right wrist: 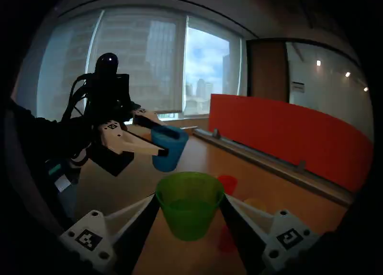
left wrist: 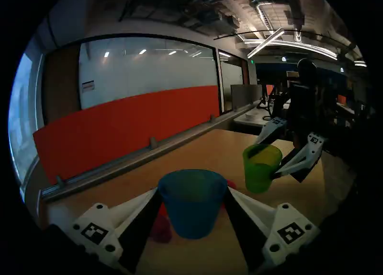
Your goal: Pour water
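My left gripper [left wrist: 193, 194] is pinching a blue cup [left wrist: 193, 212], one finger pressed against each side of it, and the cup sits upright above the wooden table [left wrist: 210, 150]. My right gripper [right wrist: 190, 198] grips a green cup [right wrist: 190, 210] the same way, both fingers tight against its walls. In the left gripper view the green cup [left wrist: 261, 168] hangs ahead and to the right, held in the right gripper [left wrist: 271, 160], apart from the blue one. In the right gripper view the blue cup [right wrist: 167, 149] is up and to the left, in the left gripper [right wrist: 160, 138], with a dark sleeve [right wrist: 48, 131] behind it. A darker band shows low inside the green cup; I cannot tell whether it is water. A small red cup [right wrist: 228, 183] stands on the table beyond, near an orange-red partition [right wrist: 297, 131].
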Demonstrator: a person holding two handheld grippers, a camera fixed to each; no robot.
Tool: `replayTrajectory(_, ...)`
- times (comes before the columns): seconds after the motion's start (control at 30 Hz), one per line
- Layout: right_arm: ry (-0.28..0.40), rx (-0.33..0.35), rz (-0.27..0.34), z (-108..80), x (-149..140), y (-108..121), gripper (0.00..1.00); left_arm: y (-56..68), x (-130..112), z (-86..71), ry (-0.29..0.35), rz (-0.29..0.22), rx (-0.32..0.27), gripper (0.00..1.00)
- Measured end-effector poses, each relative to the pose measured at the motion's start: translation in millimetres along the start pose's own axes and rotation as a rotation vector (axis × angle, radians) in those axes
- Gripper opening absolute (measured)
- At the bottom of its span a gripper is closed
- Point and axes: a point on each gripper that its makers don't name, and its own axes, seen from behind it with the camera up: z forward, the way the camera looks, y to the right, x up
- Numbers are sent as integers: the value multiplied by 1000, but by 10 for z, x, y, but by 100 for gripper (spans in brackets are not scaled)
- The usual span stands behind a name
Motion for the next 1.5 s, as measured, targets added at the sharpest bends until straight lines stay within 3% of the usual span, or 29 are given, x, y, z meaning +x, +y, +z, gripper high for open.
replayTrajectory(0.7, -156, 32, 17, 74, -515, 6, 91, 174, -774, 161, -200, 49, -72, 87)
replayTrajectory(1.5, -333, 63, -15, 253, -1096, -16, 91, 322, -1497, 345, -409, 156, -155, 87)
